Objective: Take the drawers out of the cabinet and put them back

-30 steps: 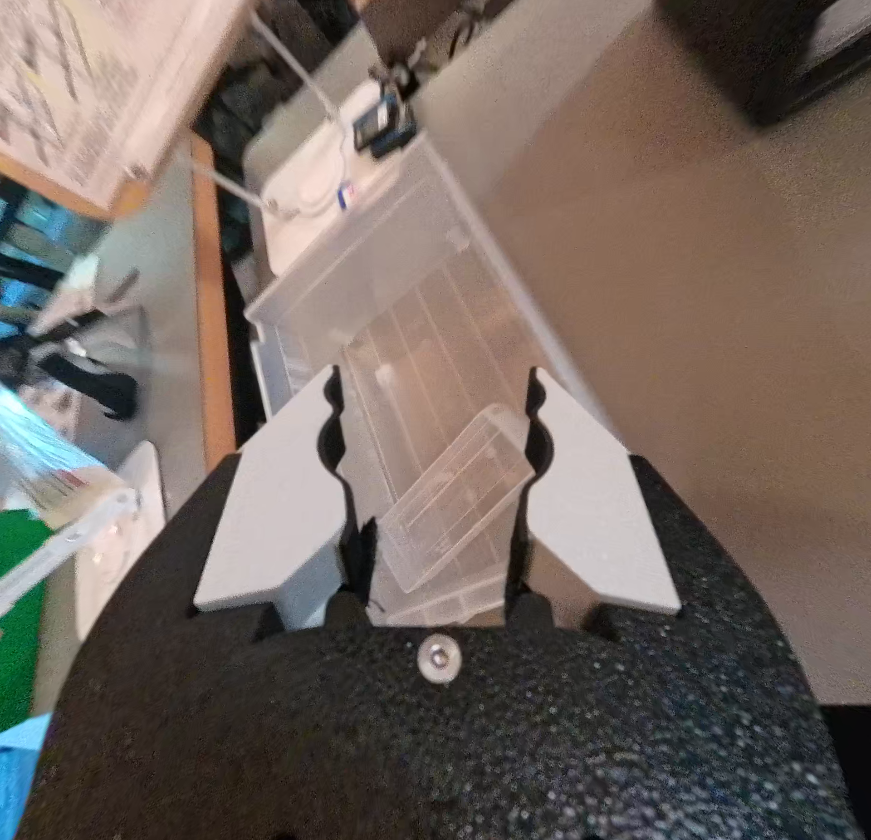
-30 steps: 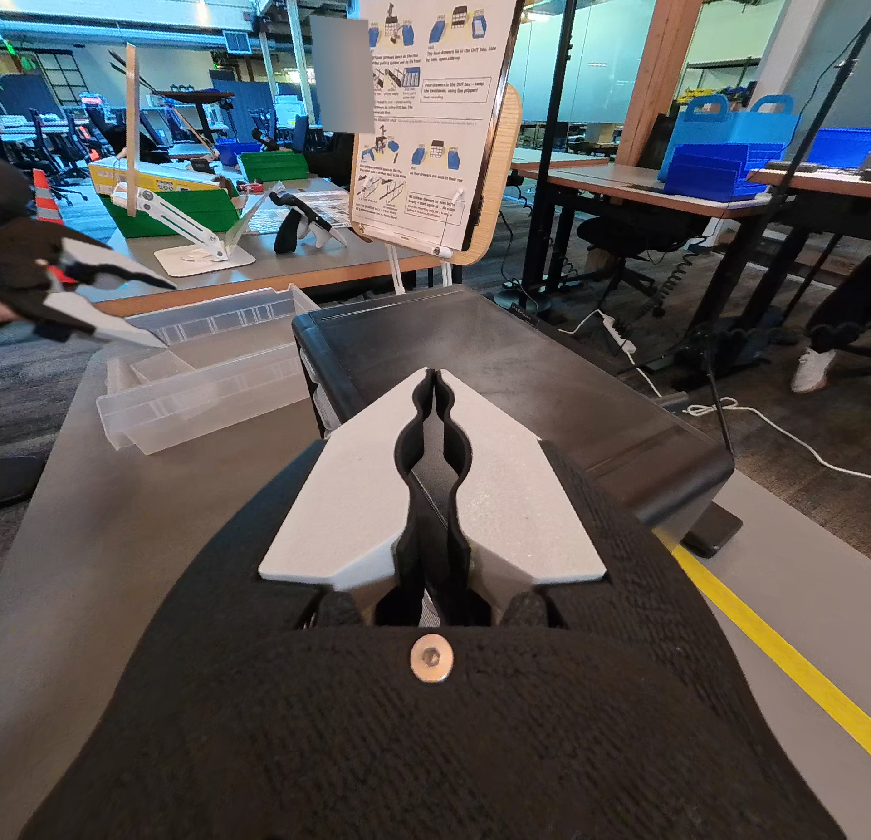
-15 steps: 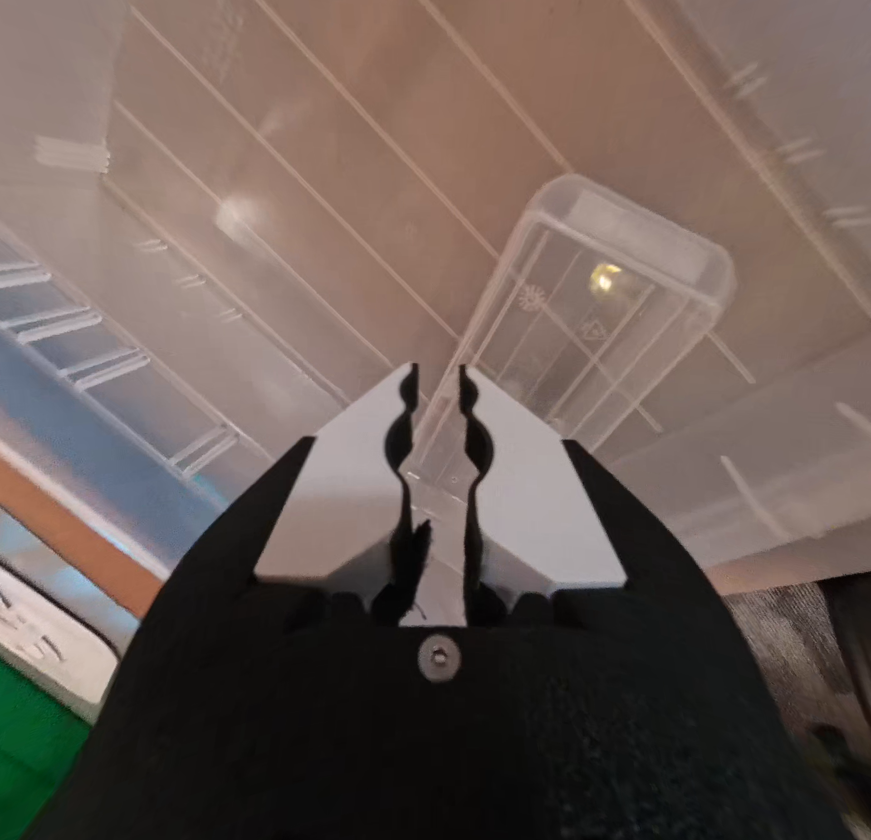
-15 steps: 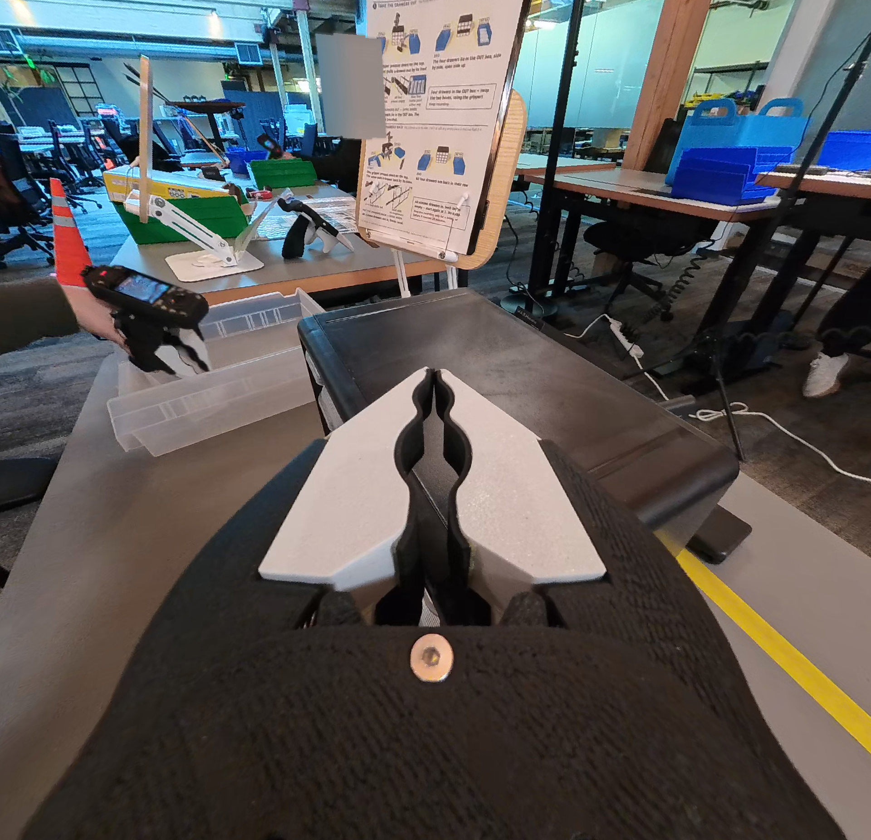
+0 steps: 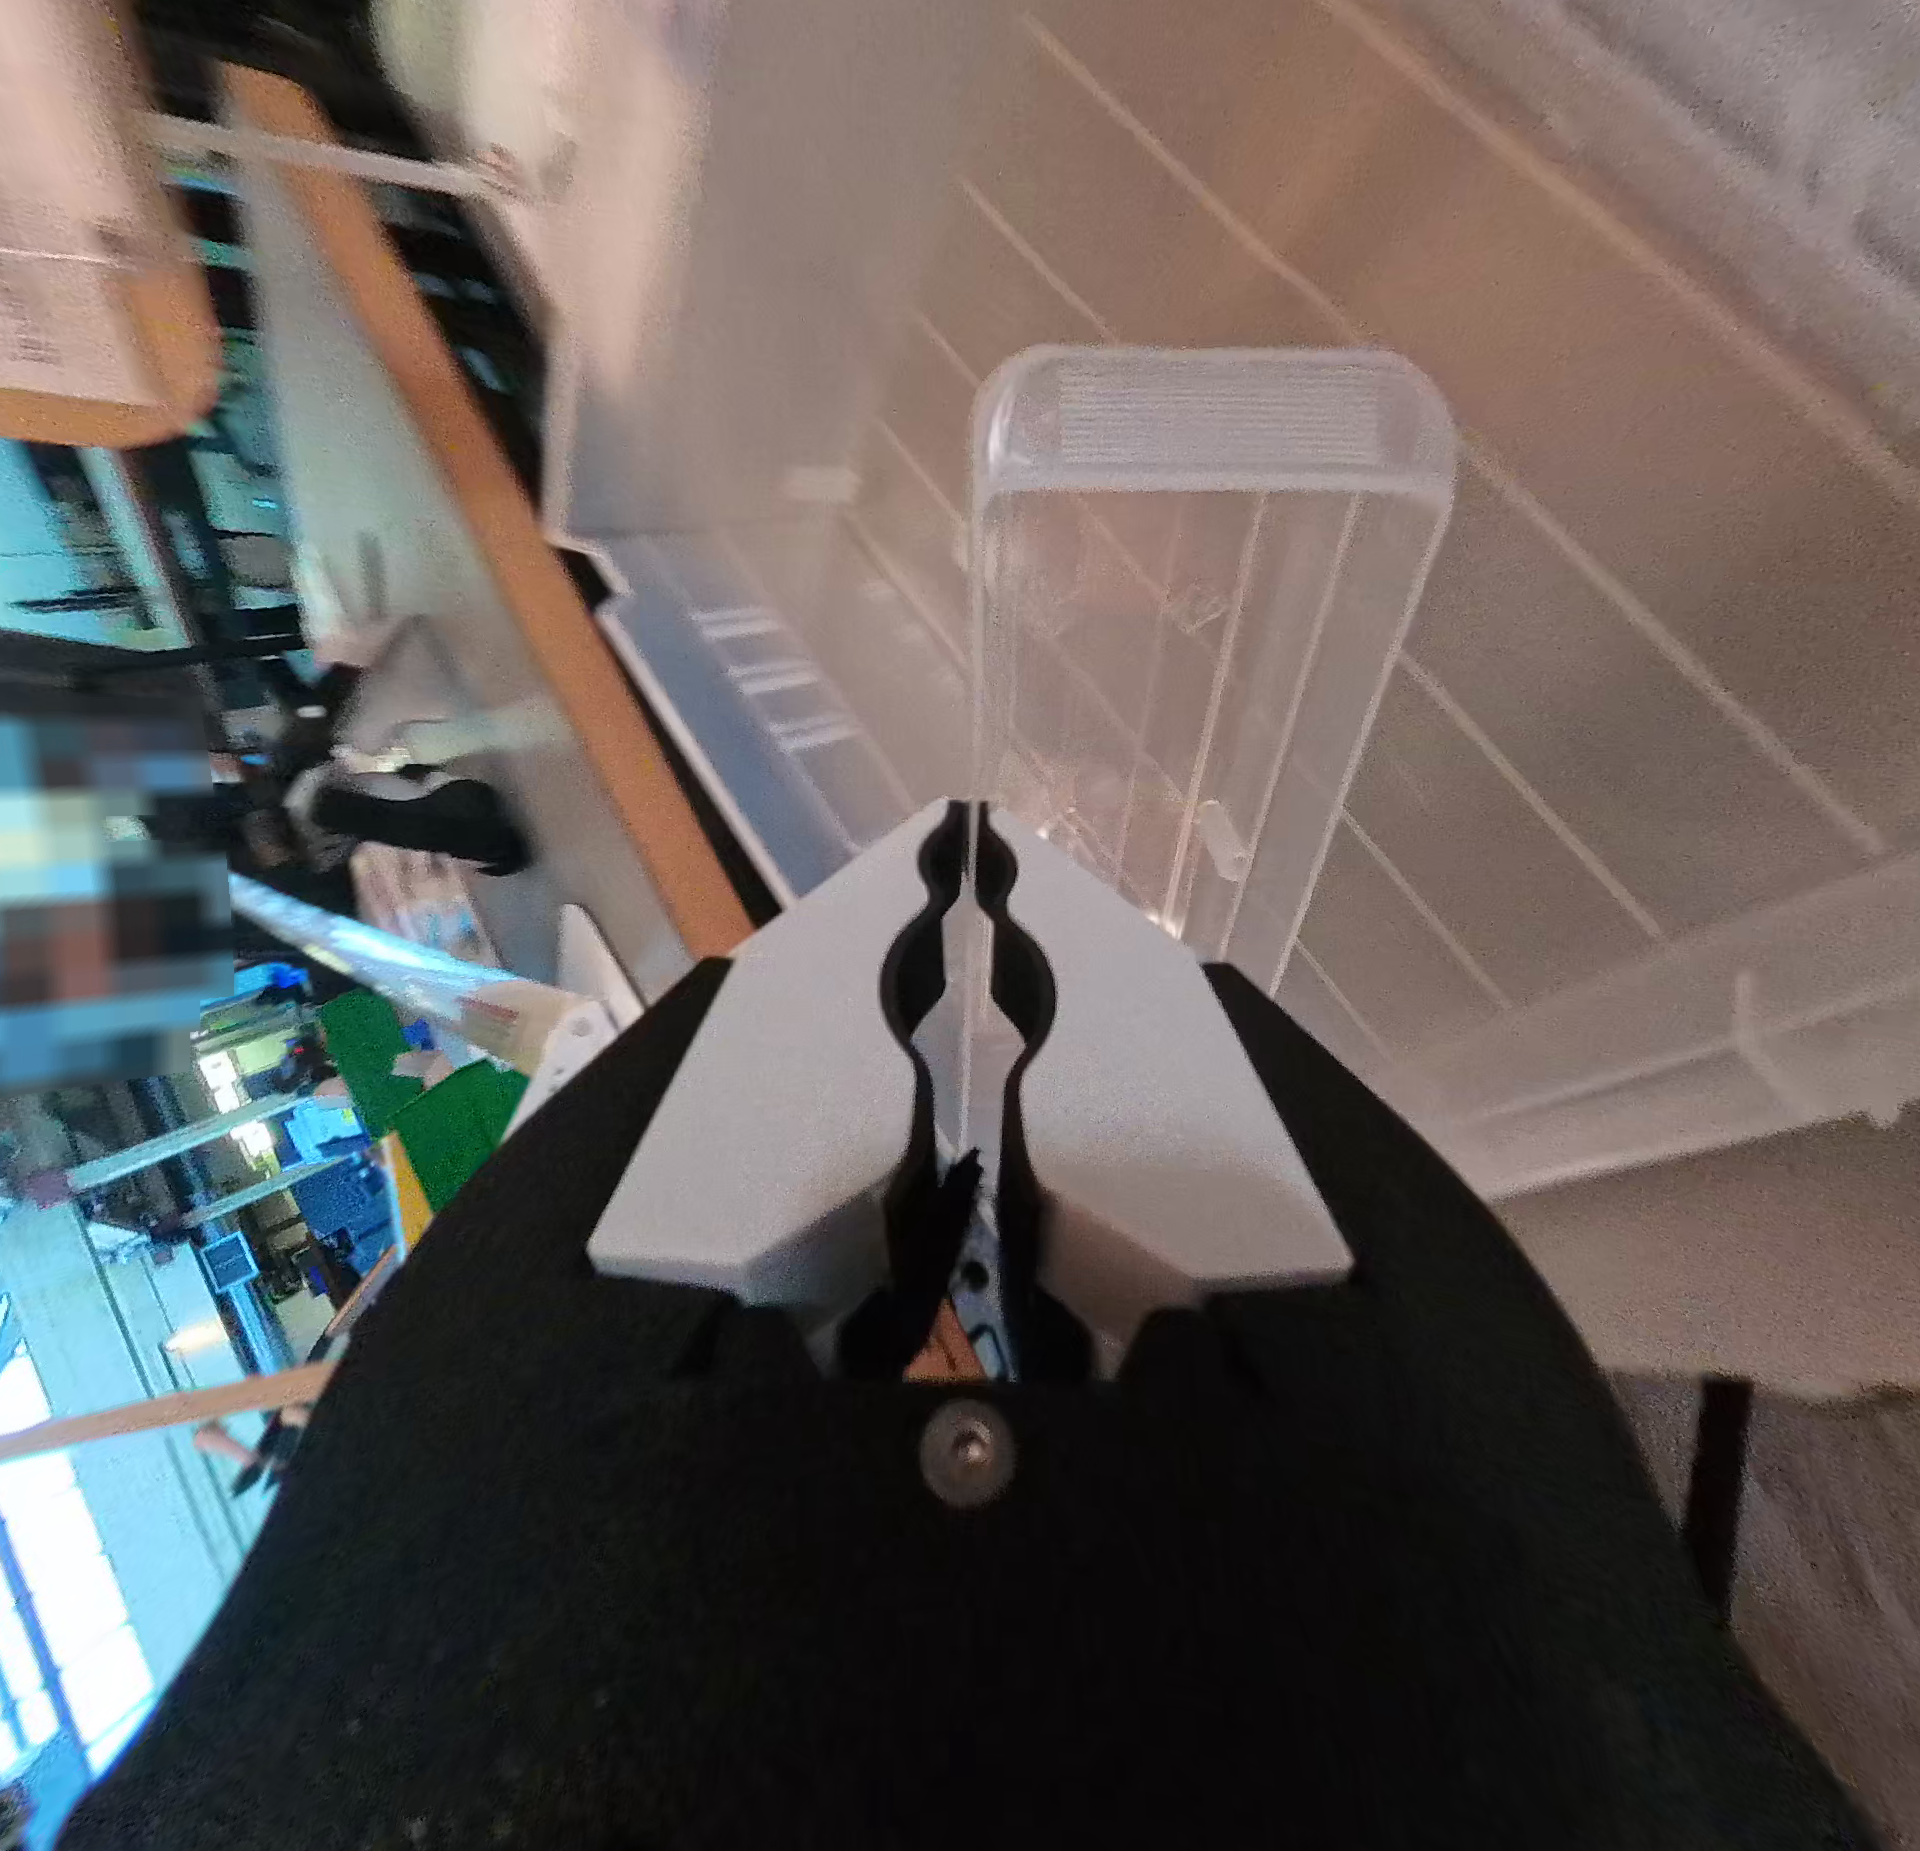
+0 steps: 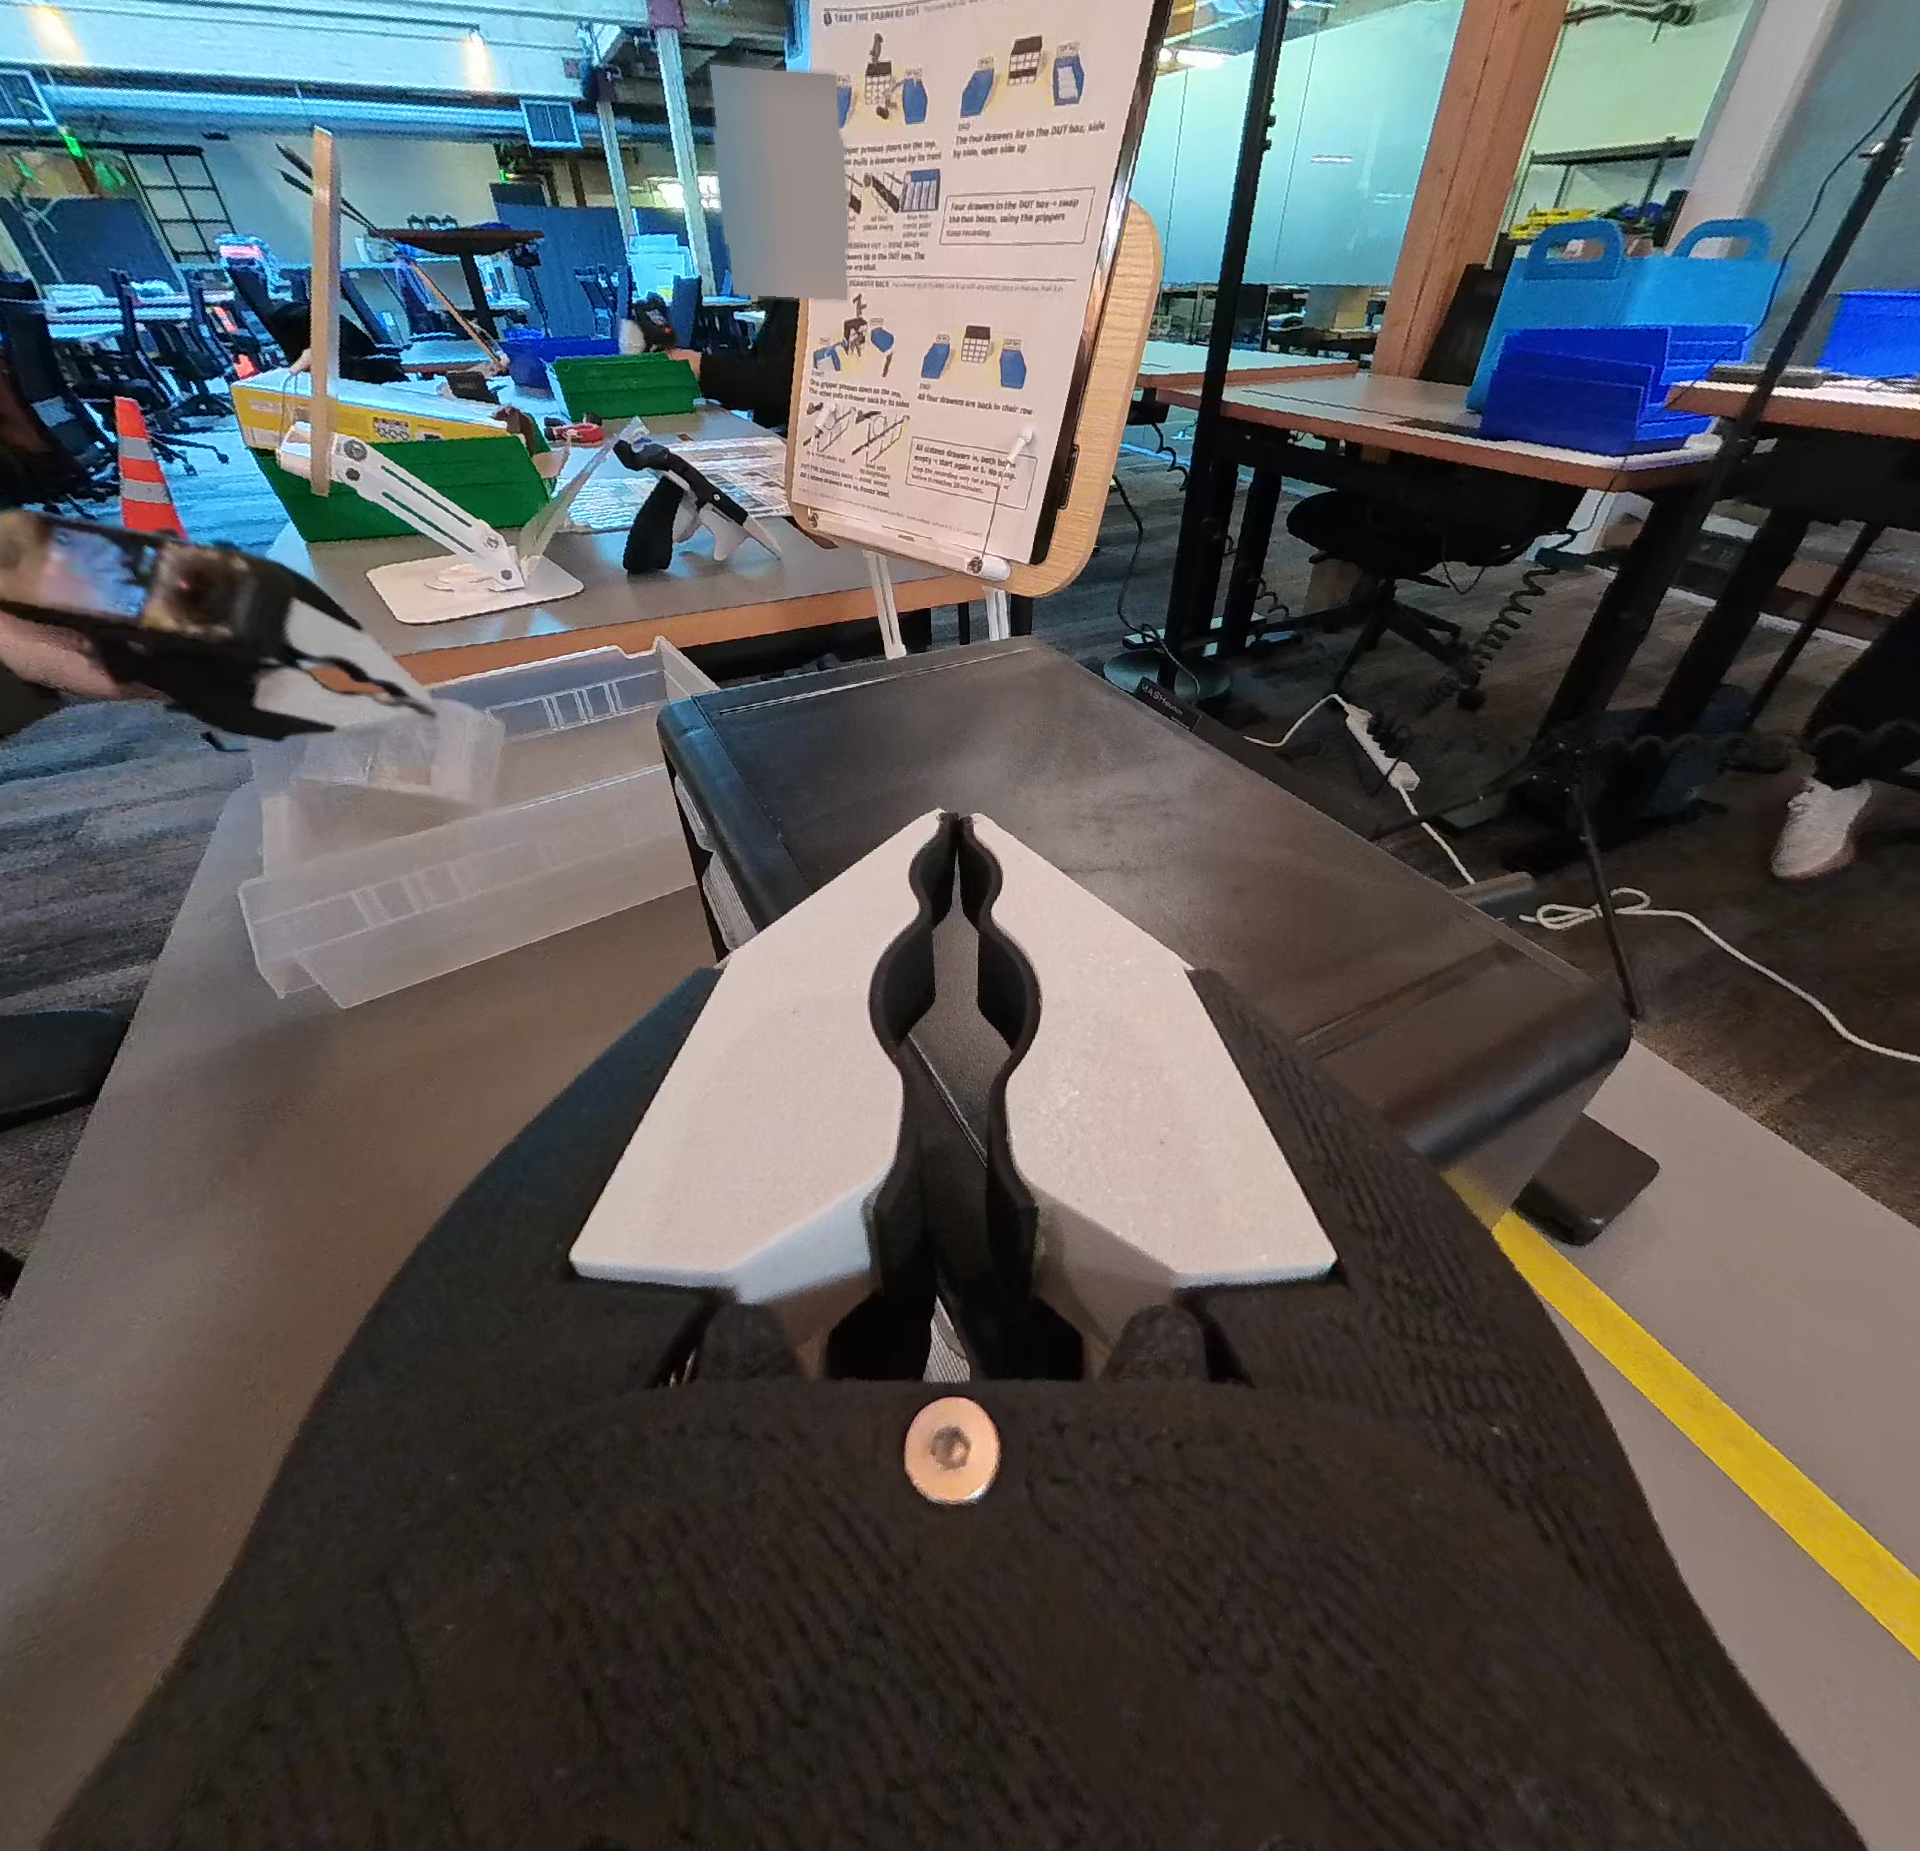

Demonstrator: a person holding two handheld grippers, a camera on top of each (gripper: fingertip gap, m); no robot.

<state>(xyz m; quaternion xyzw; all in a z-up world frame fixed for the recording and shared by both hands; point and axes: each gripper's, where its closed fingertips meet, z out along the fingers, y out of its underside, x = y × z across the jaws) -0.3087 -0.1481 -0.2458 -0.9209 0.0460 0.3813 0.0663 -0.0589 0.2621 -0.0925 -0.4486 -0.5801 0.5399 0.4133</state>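
A grey table (image 6: 260,1126) holds a black cabinet (image 6: 1091,845) with a clear plastic bin (image 6: 499,866) just left of it. The left gripper (image 5: 968,814) pinches one side wall of a small clear drawer (image 5: 1195,606) above the bin, its long axis pointing away from the fingers. The right gripper (image 6: 954,825), closed and empty, hovers over the cabinet.

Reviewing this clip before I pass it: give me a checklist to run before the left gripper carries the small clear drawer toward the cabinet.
1. Left gripper shut on the small clear drawer: ok, its fingers pinch one thin side wall.
2. Drawer lifted free of the clear bin: cannot tell; it tilts above the bin.
3. Grip secure for carrying: cannot tell; only a wall edge is held.
4. Right gripper empty: ok, shut on nothing.
5. Black cabinet steadied: cannot tell; the right gripper is over its top, contact unclear.
6. Cabinet slot free: cannot tell; its front is barely visible.
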